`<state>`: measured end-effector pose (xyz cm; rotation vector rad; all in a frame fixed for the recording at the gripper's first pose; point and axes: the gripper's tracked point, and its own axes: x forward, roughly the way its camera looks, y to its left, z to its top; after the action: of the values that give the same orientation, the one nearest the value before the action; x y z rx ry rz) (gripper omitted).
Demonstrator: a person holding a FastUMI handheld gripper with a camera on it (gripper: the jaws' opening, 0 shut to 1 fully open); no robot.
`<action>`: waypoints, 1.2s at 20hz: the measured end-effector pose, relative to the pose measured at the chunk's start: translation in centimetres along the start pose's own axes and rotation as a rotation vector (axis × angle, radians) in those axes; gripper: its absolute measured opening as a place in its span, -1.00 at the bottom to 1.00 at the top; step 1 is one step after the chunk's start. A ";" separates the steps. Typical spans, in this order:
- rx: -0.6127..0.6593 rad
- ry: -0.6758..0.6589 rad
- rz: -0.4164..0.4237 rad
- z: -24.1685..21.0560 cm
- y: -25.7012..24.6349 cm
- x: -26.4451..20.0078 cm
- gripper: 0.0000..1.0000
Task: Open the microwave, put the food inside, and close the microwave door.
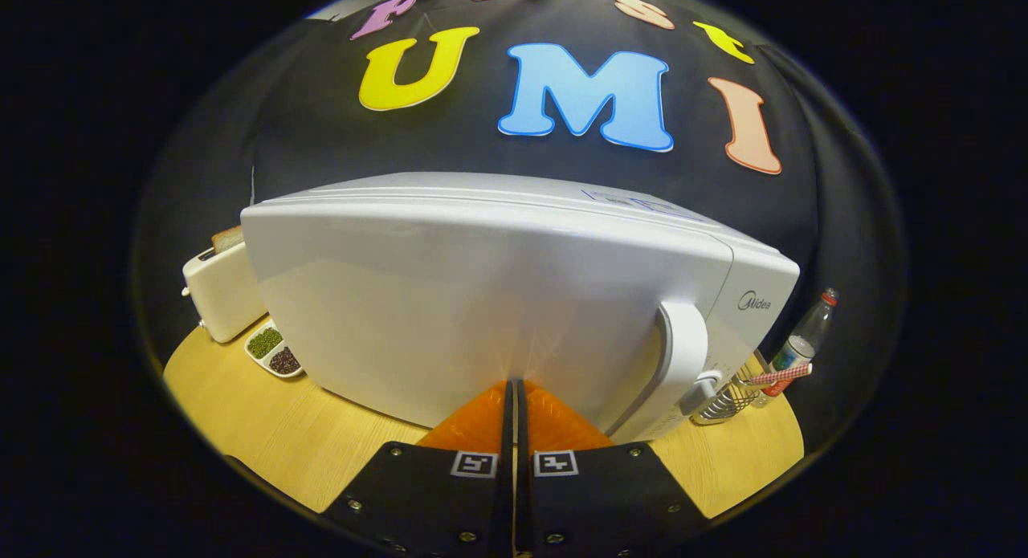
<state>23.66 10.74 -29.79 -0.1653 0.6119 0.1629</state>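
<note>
Microwave [482,301] stands on the wooden table [265,429], door closed, handle [683,357] at its right side. Gripper [514,385] jaws closed together, empty, tips at the lower door face. Toaster [225,293] and two-part dish of beans [273,353] left of microwave; bottle [807,341] and wire basket [731,397] right.
</note>
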 end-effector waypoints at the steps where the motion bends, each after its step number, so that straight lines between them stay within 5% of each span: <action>1: 0.005 -0.014 0.018 0.5 0.4 -0.9 -0.95; 11: -0.002 -0.200 0.014 4.3 0.7 -13.7 -0.95; 24: 0.004 -0.301 -0.036 3.6 -0.2 -25.3 -0.95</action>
<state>5.29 8.64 -12.12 -0.1439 0.3093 0.1481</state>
